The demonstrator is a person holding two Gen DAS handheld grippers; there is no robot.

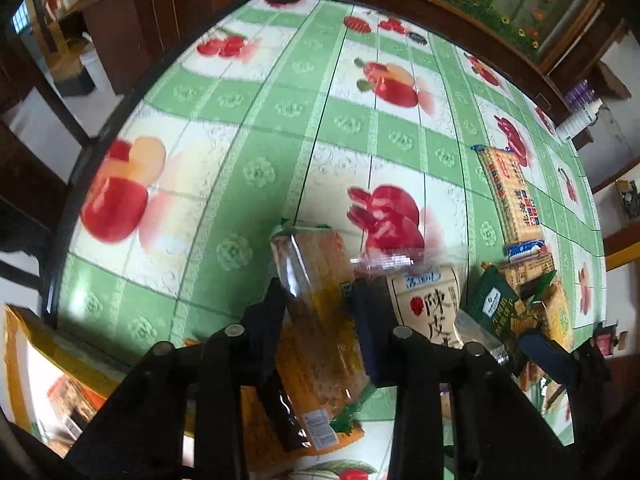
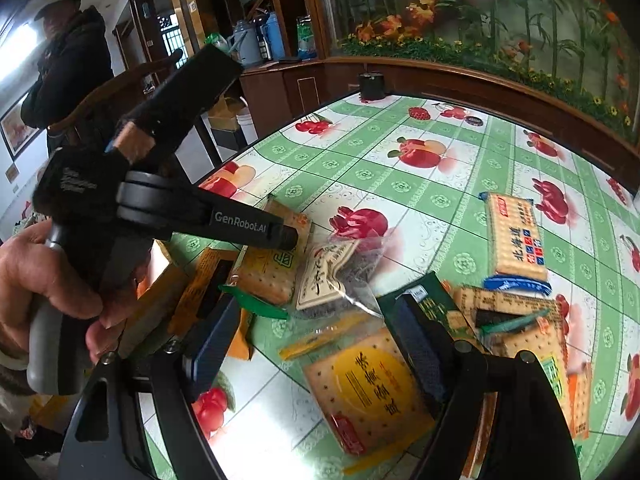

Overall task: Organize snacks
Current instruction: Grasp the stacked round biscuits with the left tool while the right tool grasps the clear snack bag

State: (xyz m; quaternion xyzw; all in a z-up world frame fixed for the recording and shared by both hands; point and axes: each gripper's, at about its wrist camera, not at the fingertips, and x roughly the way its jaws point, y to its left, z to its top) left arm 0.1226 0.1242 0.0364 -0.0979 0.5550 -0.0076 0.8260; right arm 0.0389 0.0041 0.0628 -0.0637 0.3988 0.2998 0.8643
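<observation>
The left gripper [image 1: 320, 304] is clamped narrow on an orange cracker packet [image 1: 316, 280] at the near left of the table [image 1: 248, 128]; the right gripper [image 2: 320, 344] stands wide and empty over a yellow-labelled cracker packet [image 2: 368, 384]. Risk: the glossy wrapper may slip from the pads, or crackers crack under pressure. The neighbouring dried-peel bag [image 1: 430, 304] lies just beside and could be dragged along.
</observation>
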